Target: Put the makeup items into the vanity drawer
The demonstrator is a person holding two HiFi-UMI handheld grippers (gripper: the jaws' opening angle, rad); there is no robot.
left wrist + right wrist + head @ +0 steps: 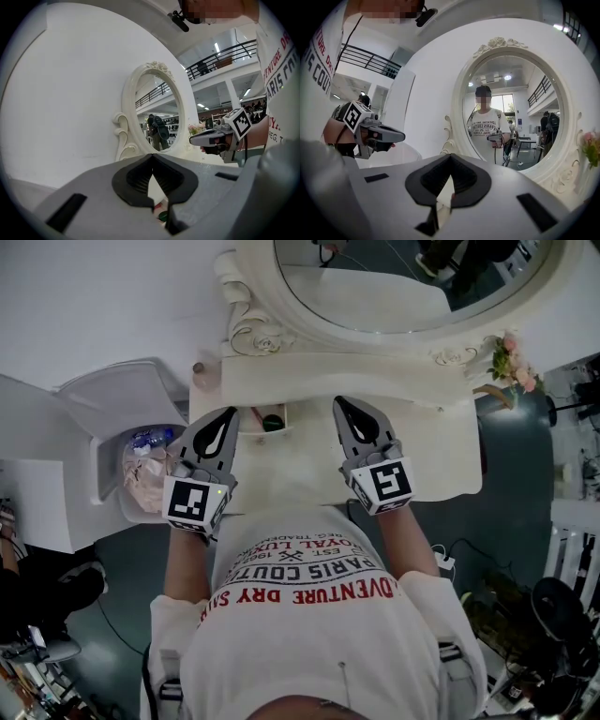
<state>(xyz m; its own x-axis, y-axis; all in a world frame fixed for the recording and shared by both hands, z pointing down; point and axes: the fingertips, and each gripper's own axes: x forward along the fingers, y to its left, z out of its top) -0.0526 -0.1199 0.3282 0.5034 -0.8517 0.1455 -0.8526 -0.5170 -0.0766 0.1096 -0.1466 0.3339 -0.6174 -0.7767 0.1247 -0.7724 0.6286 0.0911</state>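
Note:
Small makeup items, one dark green [273, 422], lie on the white vanity top [309, 474] near the mirror base. They sit between my two grippers. My left gripper [232, 412] hovers just left of them, jaws together with nothing held. My right gripper [338, 402] hovers to their right, also shut and empty. In the left gripper view the jaws [152, 156] meet at the tip, and a green item [162, 216] and a pinkish one [157, 206] show below them. The right gripper view shows its jaws [450, 156] closed, pointing at the mirror. I cannot make out a drawer.
An oval mirror [403, 277] in an ornate white frame stands at the back of the vanity. Pink flowers [514, 357] sit at its right end. A white bin or seat [141, 395] with a plastic bag [142, 470] is to the left. Dark floor surrounds the table.

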